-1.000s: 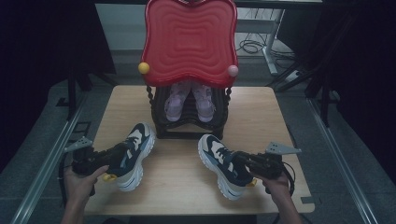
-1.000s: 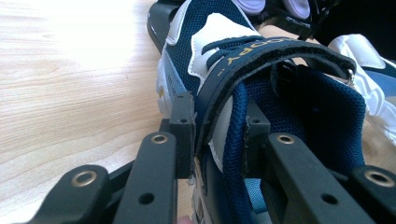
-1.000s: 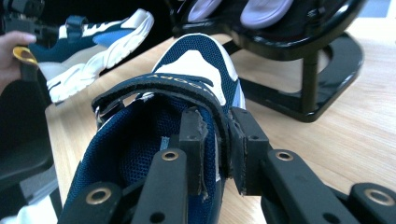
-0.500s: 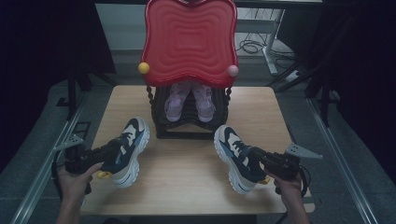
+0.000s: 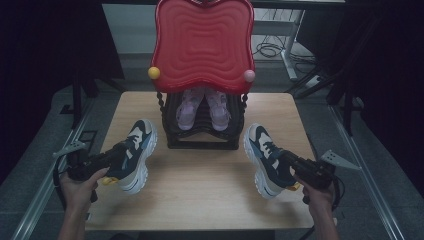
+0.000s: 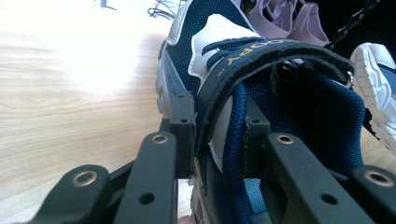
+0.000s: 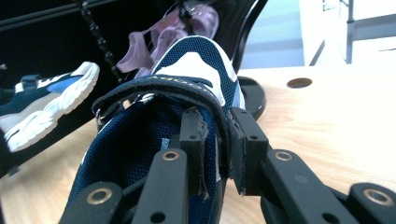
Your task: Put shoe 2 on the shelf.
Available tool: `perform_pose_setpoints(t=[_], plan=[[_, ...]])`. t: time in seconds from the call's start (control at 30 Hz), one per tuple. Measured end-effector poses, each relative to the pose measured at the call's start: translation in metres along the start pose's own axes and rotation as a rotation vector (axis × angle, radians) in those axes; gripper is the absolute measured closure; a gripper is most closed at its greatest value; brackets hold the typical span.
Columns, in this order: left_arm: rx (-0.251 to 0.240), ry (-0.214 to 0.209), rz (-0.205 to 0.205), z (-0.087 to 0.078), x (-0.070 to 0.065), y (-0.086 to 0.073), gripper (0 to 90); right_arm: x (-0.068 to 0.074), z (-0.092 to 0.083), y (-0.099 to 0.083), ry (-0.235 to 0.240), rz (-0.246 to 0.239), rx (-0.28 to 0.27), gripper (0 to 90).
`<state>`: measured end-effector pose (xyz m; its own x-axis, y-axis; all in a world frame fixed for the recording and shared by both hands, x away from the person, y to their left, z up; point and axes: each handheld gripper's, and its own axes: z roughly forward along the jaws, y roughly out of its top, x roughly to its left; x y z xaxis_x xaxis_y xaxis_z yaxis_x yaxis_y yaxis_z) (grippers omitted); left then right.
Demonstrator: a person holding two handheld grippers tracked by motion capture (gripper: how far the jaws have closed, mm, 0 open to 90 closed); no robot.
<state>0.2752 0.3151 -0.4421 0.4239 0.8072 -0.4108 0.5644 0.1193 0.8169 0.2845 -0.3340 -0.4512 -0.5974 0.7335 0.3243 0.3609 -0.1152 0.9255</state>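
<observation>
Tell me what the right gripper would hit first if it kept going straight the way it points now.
Probably the black shoe rack. The right gripper holds the right sneaker by its collar and points along it; the rack base and the purple shoes lie just past the toe. Depth is uncertain, so the toe might slip past the rack's side.

A light wooden table (image 5: pixel 200 200) carried everything. At its twelve o'clock edge stood a black rack (image 5: pixel 200 137) topped by a red wavy panel (image 5: pixel 202 42), pale purple shoes (image 5: pixel 200 107) inside. A navy-and-white sneaker (image 5: pixel 134 155) lay at nine o'clock, its mate (image 5: pixel 265 160) at three o'clock.
</observation>
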Motion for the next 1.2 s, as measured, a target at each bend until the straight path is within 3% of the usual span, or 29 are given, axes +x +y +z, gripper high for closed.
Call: perform_pose_setpoints(t=[0.77, 1.03, 1.2], plan=[[-0.068, -0.010, -0.018, 0.006, 0.009, 0.031, 72.8, -0.013, 0.011, 0.038, -0.056, 0.022, -0.103, 76.4], [-0.109, -0.032, -0.035, 0.011, 0.011, 0.048, 72.8, -0.016, 0.019, 0.053, -0.062, 0.028, -0.133, 76.4], [-0.127, -0.029, -0.024, 0.014, 0.009, 0.060, 73.0, -0.017, 0.022, 0.060, -0.068, 0.034, -0.150, 76.4]])
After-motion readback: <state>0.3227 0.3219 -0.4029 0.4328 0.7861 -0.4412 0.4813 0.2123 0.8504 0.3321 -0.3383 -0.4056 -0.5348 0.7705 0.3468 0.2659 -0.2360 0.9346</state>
